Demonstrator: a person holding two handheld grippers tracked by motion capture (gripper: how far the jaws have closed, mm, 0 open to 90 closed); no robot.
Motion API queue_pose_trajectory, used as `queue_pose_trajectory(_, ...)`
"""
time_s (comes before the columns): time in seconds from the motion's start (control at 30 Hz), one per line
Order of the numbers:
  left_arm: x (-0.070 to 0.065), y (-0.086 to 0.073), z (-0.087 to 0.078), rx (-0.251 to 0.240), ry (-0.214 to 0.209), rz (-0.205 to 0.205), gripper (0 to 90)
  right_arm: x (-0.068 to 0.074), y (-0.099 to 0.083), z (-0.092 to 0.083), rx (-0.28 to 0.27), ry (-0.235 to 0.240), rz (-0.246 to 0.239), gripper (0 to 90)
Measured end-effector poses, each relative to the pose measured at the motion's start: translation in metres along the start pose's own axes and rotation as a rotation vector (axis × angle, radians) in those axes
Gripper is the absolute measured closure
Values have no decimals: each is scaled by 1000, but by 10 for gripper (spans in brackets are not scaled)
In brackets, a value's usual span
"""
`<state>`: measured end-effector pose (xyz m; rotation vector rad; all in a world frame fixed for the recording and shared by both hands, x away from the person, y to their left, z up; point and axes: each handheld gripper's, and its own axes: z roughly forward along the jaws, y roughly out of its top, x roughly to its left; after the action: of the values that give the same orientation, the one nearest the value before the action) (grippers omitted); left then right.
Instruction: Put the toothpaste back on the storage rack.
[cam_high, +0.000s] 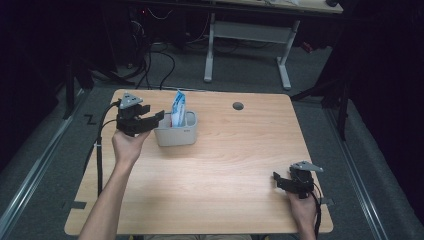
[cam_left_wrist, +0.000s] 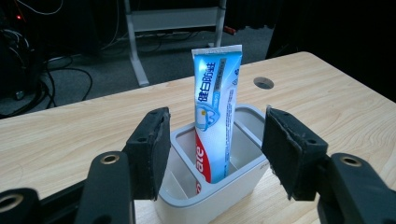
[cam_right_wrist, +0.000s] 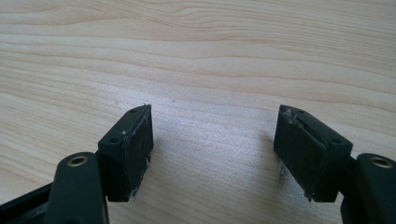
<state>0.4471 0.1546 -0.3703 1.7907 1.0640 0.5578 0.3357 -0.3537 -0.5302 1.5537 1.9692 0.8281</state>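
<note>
The toothpaste tube stands almost upright in the grey holder, its crimped flat end up and its red lower part down inside. It sits in the compartment nearest your left gripper, leaning slightly against the divider, and a second compartment lies behind it. In the high view the toothpaste tube sticks up out of the grey holder, which rests on the far left part of the surface, with the tube at the holder's left end.

Your left gripper is spread wide. Its two pads flank the near end of the holder, one on each side, and neither presses on the tube or on the holder; the tube shows in the gap between them but beyond the pads. From above, your left gripper hangs just beside the holder's left wall, raised off the surface, with your hand under it and its cable trailing down to the surface's left edge.

Your right gripper is also spread, with nothing between its pads but bare wood grain close beneath. In the high view your right gripper sits low near the right front corner of the surface, well apart from the holder.

A round cable hole lies in the surface, beyond and to the right of the holder.
</note>
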Motion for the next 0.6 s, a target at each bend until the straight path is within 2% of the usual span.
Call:
queue_pose_trajectory(0.13, -1, 0, -3, 2, 2, 8, 422, 0, 0, 0, 0, 0, 0, 284)
queue_pose_trajectory(0.4, 0, -6, -6, 1, 2, -4, 423, 0, 0, 0, 0, 0, 0, 284)
queue_pose_trajectory(0.6, -4, -13, -11, 12, 13, 10, 422, 0, 0, 0, 0, 0, 0, 284)
